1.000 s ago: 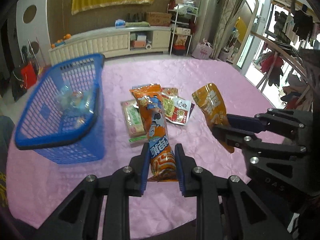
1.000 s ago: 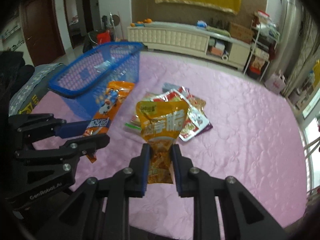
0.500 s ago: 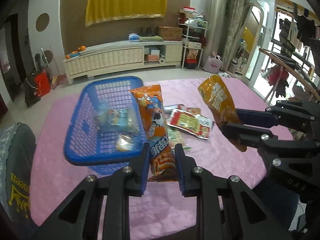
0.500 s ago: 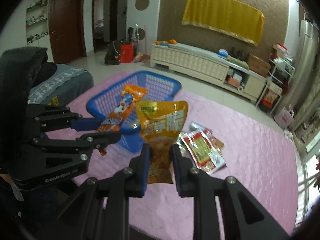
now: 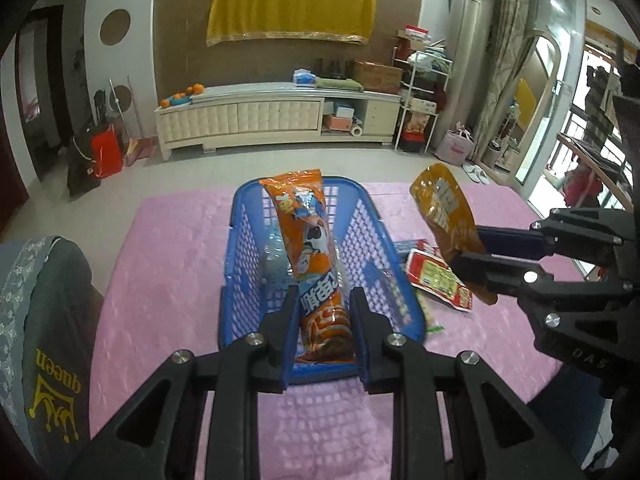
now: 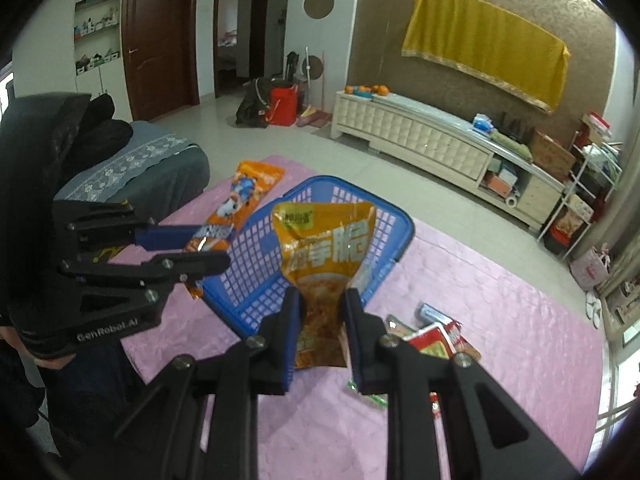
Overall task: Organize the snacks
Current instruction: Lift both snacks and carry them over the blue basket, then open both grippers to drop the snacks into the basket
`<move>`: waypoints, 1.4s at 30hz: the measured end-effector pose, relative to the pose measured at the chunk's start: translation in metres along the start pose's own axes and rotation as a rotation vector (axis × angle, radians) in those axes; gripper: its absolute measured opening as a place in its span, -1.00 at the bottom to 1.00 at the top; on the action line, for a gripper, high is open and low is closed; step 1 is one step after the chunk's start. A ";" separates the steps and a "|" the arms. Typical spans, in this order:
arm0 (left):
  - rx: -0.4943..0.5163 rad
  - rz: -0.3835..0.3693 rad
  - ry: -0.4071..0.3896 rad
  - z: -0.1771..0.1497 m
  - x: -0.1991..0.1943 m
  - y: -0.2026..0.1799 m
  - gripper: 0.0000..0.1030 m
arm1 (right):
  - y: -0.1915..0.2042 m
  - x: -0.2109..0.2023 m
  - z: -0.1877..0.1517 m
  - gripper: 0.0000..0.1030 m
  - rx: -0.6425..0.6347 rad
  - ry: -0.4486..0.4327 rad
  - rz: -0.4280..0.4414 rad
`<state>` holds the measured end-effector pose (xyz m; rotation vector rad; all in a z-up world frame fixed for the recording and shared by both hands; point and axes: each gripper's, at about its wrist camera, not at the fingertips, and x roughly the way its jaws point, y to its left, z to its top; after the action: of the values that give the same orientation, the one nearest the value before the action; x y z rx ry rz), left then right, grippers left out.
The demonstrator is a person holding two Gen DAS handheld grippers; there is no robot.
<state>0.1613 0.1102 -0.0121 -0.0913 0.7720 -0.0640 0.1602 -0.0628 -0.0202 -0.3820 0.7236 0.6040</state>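
My left gripper [image 5: 323, 300] is shut on a long orange snack pack [image 5: 308, 248] and holds it upright above the blue basket [image 5: 372, 240]. My right gripper [image 6: 320, 300] is shut on a yellow-orange snack pouch [image 6: 326, 248], held in the air over the basket's [image 6: 248, 272] near right side. The right gripper [image 5: 466, 256] shows at the right of the left wrist view with the pouch [image 5: 444, 212]. The left gripper [image 6: 208, 248] shows at the left of the right wrist view with the long pack [image 6: 240, 204]. Clear-wrapped items lie in the basket.
Several snack packs [image 5: 436, 280] lie on the pink tablecloth [image 5: 168, 272] right of the basket; they also show in the right wrist view [image 6: 436, 336]. A grey cushioned seat [image 5: 40, 320] stands at the table's left edge. A cream cabinet [image 5: 276, 116] stands beyond.
Both grippers have lifted and swung left with their packs. The left pack now hangs over the basket, and the right pouch has come over its right side.
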 end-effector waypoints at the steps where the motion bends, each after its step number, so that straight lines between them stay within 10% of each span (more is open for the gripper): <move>1: -0.008 0.001 0.006 0.002 0.004 0.004 -0.57 | -0.001 0.007 0.004 -0.49 -0.002 0.008 0.005; 20: -0.033 -0.050 0.153 0.014 0.094 0.029 -0.43 | -0.027 0.083 0.019 -0.49 0.097 0.094 0.043; 23: -0.042 -0.027 0.151 0.013 0.094 0.033 0.11 | -0.031 0.083 0.014 -0.49 0.116 0.104 0.044; 26: -0.052 -0.012 0.123 0.012 0.083 0.038 0.21 | -0.029 0.083 0.014 -0.49 0.126 0.110 0.046; 42: -0.039 0.057 0.066 0.019 0.040 0.045 0.32 | -0.018 0.054 0.040 -0.47 0.062 0.050 0.059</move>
<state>0.2043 0.1528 -0.0317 -0.1047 0.8418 0.0017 0.2234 -0.0361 -0.0285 -0.3199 0.8022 0.6279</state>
